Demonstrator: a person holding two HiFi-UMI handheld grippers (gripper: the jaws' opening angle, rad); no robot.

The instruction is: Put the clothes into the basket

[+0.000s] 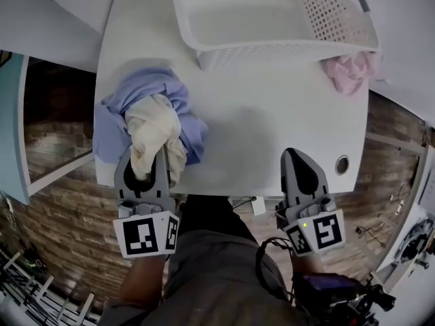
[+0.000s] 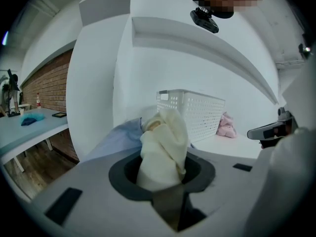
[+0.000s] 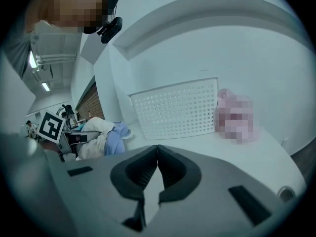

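Note:
A cream garment (image 1: 153, 133) lies on a blue garment (image 1: 178, 104) at the left of the white table (image 1: 265, 128). My left gripper (image 1: 158, 156) is shut on the cream garment (image 2: 163, 147), which bulges up between its jaws and hides the pads. The white perforated basket (image 1: 272, 19) stands at the table's far edge; the left gripper view shows the basket (image 2: 192, 113) behind the cloth. A pink garment (image 1: 350, 72) lies to the right of the basket. My right gripper (image 1: 297, 156) is shut and holds nothing, over the table's near right edge; its jaws (image 3: 157, 152) meet.
A round cable hole (image 1: 342, 164) is in the table's near right corner. White walls and a ledge stand behind the basket (image 3: 175, 107). Brick floor shows on both sides of the table. A person's legs are below the near edge.

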